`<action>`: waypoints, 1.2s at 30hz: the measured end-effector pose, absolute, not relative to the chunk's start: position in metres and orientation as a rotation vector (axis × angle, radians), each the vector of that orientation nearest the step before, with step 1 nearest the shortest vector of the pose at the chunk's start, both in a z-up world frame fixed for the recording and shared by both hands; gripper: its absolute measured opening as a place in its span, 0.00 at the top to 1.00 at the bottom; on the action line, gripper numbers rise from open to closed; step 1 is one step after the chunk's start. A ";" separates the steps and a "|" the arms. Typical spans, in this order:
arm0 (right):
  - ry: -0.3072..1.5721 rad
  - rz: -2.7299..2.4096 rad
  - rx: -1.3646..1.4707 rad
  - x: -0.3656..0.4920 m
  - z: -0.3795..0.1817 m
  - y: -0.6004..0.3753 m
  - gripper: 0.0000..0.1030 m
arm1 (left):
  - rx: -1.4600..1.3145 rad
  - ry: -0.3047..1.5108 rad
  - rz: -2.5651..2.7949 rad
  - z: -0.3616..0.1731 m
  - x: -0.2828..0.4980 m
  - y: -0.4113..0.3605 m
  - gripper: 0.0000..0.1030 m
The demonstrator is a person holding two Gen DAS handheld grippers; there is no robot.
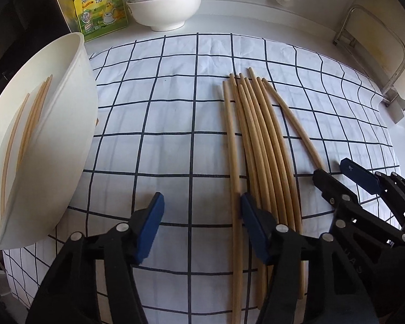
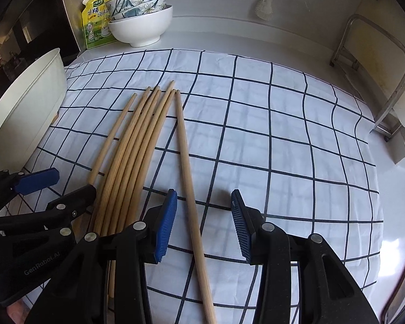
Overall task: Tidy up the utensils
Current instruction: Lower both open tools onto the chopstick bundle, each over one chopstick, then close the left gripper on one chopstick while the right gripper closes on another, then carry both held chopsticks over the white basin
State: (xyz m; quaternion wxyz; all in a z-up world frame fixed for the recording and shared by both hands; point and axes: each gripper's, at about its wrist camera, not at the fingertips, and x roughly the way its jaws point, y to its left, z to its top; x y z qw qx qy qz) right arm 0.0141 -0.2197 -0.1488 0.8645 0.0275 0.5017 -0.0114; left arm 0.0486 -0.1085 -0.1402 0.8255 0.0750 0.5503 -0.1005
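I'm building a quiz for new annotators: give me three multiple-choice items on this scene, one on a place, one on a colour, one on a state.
1. Where do the stacked bowls stand?
A in the white tub
B past the checked cloth, beside the yellow pouch
C mid-cloth

2. The pads of the right tongs are:
A red
B green
C blue

3. The right tongs are:
A open, one chopstick lying between the pads
B shut on a bowl
C shut, empty

Key: B, the bowls sit beyond the cloth by the pouch; C, both pads show blue; A, gaps flank the chopstick.
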 end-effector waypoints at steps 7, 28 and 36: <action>1.059 0.025 0.089 0.016 -0.147 -0.214 0.94 | 0.165 1.169 -0.245 -0.137 0.045 -0.106 0.89; 0.958 0.195 0.151 0.017 -0.040 -0.142 0.94 | 0.055 1.048 -0.196 -0.033 0.049 0.003 0.93; 0.921 0.348 0.111 0.069 -0.013 -0.053 0.94 | 0.004 0.999 -0.069 -0.009 0.074 0.092 0.93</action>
